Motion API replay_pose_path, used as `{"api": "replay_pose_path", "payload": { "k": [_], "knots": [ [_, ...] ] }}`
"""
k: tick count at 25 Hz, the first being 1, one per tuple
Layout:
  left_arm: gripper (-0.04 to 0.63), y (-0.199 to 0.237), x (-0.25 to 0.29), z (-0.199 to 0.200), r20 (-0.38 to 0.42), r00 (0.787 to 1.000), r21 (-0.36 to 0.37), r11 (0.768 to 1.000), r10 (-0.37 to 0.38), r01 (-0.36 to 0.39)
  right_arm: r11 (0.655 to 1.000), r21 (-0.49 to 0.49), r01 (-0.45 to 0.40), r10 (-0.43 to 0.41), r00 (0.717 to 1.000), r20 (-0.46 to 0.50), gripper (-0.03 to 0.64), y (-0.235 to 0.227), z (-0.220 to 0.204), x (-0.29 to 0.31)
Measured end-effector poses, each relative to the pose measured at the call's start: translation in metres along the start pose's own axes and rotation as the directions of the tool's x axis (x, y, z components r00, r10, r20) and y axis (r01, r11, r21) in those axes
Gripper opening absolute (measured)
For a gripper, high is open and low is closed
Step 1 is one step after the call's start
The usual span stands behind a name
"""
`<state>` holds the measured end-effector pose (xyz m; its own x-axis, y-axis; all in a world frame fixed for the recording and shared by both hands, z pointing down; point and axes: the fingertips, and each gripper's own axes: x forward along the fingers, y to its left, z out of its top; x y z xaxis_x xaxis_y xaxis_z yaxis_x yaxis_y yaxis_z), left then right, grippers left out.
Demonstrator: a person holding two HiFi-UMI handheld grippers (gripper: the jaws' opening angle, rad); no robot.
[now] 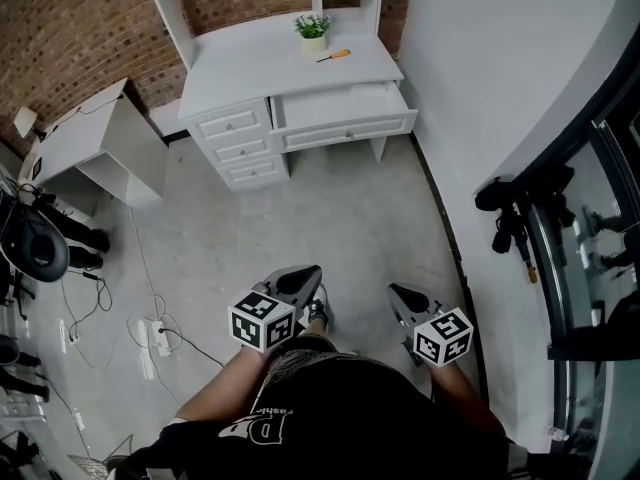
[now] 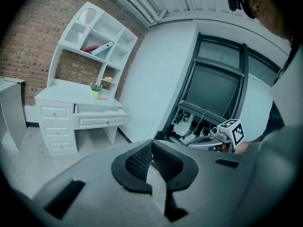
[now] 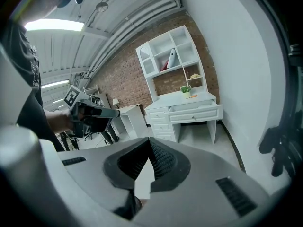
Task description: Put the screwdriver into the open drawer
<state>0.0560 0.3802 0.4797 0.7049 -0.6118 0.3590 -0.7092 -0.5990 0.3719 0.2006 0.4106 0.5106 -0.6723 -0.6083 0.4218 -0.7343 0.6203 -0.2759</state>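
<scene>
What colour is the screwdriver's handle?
Orange. The small orange-handled screwdriver lies on the white desktop; it shows best in the head view.

White desk (image 1: 250,63) carries a small potted plant (image 1: 313,30) and a screwdriver (image 1: 334,56)

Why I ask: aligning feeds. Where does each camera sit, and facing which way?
Head view: on the head, looking down; shows left gripper, right gripper, forearms, torso.
Left gripper view: along its shut jaws; desk at left, right gripper at right.
Right gripper view: along its shut jaws; desk ahead, left gripper at left.
Shared: desk, open drawer, screwdriver.
</scene>
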Motion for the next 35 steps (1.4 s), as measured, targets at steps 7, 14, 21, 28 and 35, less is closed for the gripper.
{"api": "replay_pose_path", "payload": {
  "k": [7, 14, 21, 28, 35],
  "knots": [
    [0.018, 0.064, 0.025, 0.048, 0.022, 0.999, -0.007, 1.0, 0.024, -0.024, 0.999, -0.031, -0.026, 0.026, 1.0, -0.006, 0.006, -0.028, 0.057, 0.064],
    [0.018, 0.121, 0.046, 0.092, 0.026, 1.0, 0.007, 1.0, 0.013, -0.014, 0.999, -0.035, -0.007, 0.007, 1.0, -0.005, 0.006, -0.051, 0.103, 0.118],
    [0.018, 0.17, 0.067, 0.122, 0.031, 0.999, 0.014, 1.0, -0.01, 0.01, 1.0, -0.022, 0.017, -0.017, 1.0, -0.007, 0.006, -0.067, 0.131, 0.162],
    [0.018, 0.205, 0.082, 0.145, 0.032, 0.999, 0.077, 0.997, -0.025, 0.023, 0.996, -0.047, 0.074, -0.074, 0.997, 0.005, 0.006, -0.086, 0.159, 0.19],
    [0.018, 0.227, 0.097, 0.153, 0.021, 0.998, 0.069, 0.996, -0.056, 0.054, 0.99, -0.044, 0.133, -0.132, 0.991, 0.018, 0.006, -0.109, 0.172, 0.202]
  ]
}}
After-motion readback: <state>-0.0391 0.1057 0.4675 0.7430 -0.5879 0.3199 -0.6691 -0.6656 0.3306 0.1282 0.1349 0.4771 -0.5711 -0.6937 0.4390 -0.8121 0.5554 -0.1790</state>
